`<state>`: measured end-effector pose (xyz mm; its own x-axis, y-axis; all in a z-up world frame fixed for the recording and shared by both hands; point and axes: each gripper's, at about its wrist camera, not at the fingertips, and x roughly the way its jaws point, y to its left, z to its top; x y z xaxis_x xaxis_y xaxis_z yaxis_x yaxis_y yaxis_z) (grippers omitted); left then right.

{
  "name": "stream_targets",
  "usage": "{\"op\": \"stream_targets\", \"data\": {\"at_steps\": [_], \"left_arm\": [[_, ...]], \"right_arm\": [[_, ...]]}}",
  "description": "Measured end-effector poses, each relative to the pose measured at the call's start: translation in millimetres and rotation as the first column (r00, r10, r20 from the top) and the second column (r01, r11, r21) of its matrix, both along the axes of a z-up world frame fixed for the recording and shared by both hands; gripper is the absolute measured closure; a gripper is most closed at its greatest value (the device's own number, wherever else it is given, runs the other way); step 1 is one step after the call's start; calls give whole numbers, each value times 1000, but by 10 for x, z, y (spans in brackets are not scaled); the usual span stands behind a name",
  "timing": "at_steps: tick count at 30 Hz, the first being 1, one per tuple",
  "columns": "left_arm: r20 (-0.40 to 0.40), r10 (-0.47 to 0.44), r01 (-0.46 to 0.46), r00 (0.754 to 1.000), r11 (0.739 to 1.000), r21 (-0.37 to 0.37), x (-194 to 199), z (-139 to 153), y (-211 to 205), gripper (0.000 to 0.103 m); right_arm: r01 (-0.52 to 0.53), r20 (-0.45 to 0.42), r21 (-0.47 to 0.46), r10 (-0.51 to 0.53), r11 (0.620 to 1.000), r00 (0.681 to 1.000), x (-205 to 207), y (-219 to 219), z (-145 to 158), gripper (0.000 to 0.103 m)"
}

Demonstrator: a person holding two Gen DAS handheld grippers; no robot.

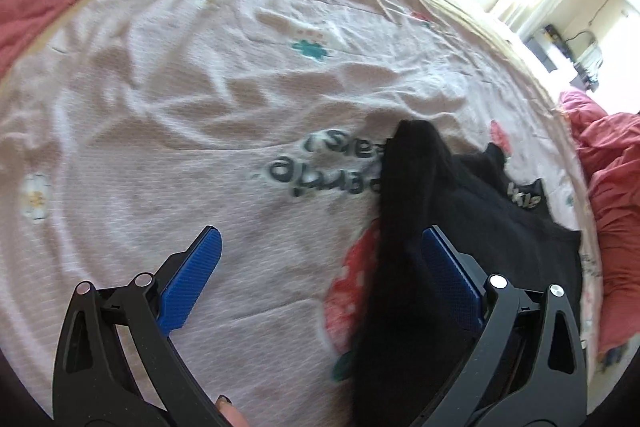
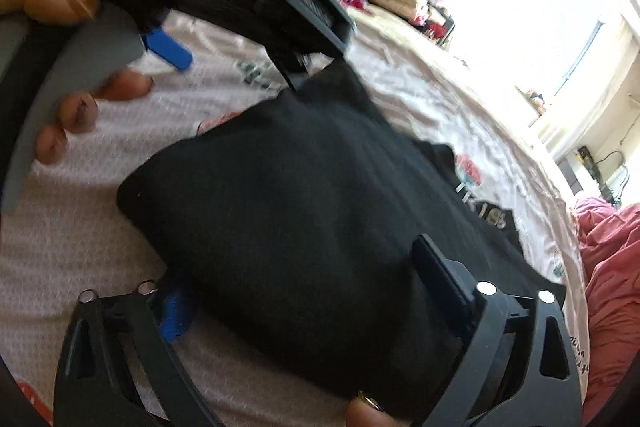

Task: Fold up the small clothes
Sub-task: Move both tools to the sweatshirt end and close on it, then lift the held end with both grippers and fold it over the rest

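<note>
A small black knit garment (image 2: 304, 211) lies on the pale pink printed bedsheet (image 1: 160, 131). The left gripper (image 1: 320, 267) spreads wide over the garment's left edge; the right gripper (image 2: 312, 287) straddles the garment, its blue pads (image 2: 176, 315) apparently not pressing it.
</note>
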<state>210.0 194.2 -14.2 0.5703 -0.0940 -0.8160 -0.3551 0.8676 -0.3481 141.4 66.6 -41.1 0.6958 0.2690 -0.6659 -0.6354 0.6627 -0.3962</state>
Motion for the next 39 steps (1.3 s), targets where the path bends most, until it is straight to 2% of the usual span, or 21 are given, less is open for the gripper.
{"op": "stream_targets", "data": {"at_steps": [1,3,4,5,8,11,12,13,15,16,17,18,23,26,29,34,39], "left_arm": [[1,-13,13,1000,999,-39,23,-16,-1,9],[27,-29,33,999,987,-159,69,-41,9,9],[39,-30,37,999,979,-200,80,-46,7,9],[45,-29,39,999,974,-224,92,-48,-4,9],[56,-62,75,996,959,-272,134,-34,-111,10],[68,-58,78,996,937,-341,153,-48,-189,10],[72,-46,69,996,928,-365,158,-49,-219,13],[80,-38,66,996,925,-374,161,-37,-254,19],[87,-43,72,995,929,-364,189,8,-367,60],[93,-49,79,994,929,-362,200,30,-422,64],[108,-56,92,993,924,-371,200,65,-477,74],[123,-62,104,990,922,-373,203,118,-551,79],[192,-109,161,975,947,-279,228,496,-976,83],[226,-144,199,963,950,-242,262,715,-1269,83],[240,-180,233,954,948,-217,286,845,-1504,83],[245,-240,289,939,938,-192,339,935,-1886,83],[229,-269,315,936,929,-194,391,890,-2228,83]], "right_arm": [[-5,7,18,4,1000,1000,4,-19,36,40],[-16,12,54,15,998,1000,9,-64,94,58],[-32,14,77,31,997,999,-5,-94,131,74],[-47,19,88,46,995,999,-26,-114,156,79],[-55,84,85,48,995,995,-110,-151,216,83],[-60,96,107,49,992,994,-102,-239,269,84],[-58,103,114,46,992,994,-103,-274,292,85],[-54,118,124,40,991,992,-108,-327,328,87],[-42,145,142,21,989,989,-117,-413,378,91],[-27,160,158,2,987,987,-122,-484,411,93],[-18,163,172,-11,985,987,-129,-547,433,94],[-4,159,195,-27,981,987,-129,-636,463,94],[56,166,272,-104,961,981,-129,-1001,558,96],[107,154,342,-168,933,974,-131,-1279,643,96],[140,151,375,-209,916,966,-141,-1517,668,96],[196,130,421,-273,886,953,-178,-1857,660,96],[253,81,460,-324,851,942,-210,-2060,591,96]]}}
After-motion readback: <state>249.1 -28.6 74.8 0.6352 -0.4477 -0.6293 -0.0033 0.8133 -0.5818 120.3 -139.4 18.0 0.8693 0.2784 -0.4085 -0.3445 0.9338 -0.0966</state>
